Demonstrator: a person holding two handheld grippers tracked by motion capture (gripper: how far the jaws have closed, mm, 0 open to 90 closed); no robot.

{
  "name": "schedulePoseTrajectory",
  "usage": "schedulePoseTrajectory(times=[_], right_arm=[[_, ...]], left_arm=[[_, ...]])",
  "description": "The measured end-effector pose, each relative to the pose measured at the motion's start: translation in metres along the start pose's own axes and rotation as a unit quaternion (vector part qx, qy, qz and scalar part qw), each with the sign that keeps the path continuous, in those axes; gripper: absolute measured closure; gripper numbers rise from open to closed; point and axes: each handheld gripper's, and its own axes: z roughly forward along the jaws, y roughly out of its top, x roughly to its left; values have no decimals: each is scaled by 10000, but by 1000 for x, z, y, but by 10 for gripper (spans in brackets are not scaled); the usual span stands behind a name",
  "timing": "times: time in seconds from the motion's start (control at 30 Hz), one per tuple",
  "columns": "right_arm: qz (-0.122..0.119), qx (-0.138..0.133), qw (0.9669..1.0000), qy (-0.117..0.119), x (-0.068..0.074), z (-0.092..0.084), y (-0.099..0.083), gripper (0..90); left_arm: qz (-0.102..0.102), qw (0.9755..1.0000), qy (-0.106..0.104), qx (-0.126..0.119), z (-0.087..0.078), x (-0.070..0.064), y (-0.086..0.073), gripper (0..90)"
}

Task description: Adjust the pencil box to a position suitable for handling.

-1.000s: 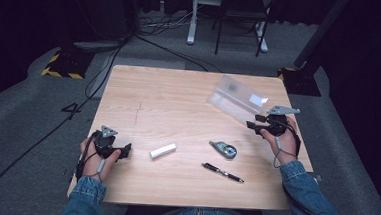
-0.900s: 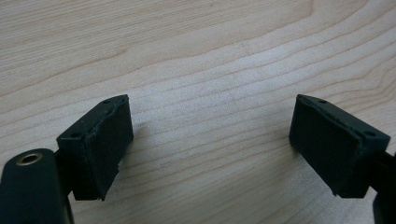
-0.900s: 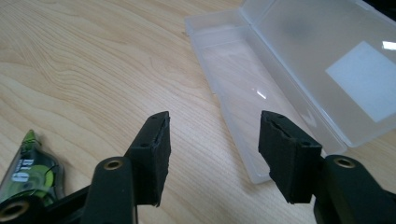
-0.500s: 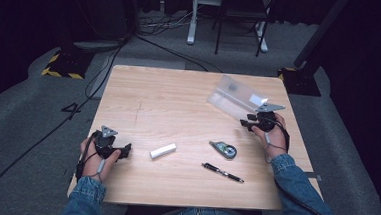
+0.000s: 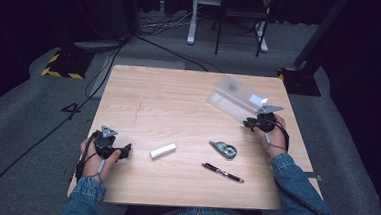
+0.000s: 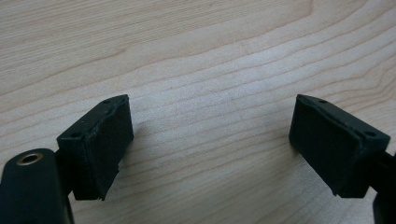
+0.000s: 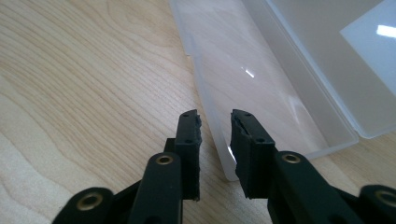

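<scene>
A clear plastic case [image 5: 234,97] lies open at the table's far right, its lid raised behind it. My right gripper [image 5: 251,122] is at the case's near corner. In the right gripper view its jaws [image 7: 215,114] straddle the case's thin front wall [image 7: 208,93]. The jaws have just been closing and stand narrow, with the wall between them and a slight gap still showing. My left gripper [image 5: 126,147] rests near the front left edge. Its jaws [image 6: 210,121] are wide open over bare wood.
On the wooden table [image 5: 179,102], a small white block [image 5: 163,150], a correction tape roller [image 5: 224,149] and a black pen [image 5: 222,172] lie between the hands. Cables and stands are on the floor beyond the far edge.
My right gripper has come down and left to the case's near corner, and its jaws have narrowed around the wall. The left hand has kept still.
</scene>
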Motion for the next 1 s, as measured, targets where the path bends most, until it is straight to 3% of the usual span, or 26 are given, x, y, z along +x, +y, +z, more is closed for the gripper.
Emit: schedulePoseTrajectory(times=[0.43, 0.73, 1.0], right_arm=[[-211, 119, 9996, 172, 5, 1, 1, 890], [-249, 98, 9993, 269, 11, 2, 2, 898], [-448, 126, 9973, 559, 26, -1, 2, 898]], left_arm=[[1, 10000, 0, 0, 0, 0, 0, 138], [-2, 10000, 1, 0, 0, 0, 0, 139], [-3, 10000, -5, 2, 0, 0, 0, 138]])
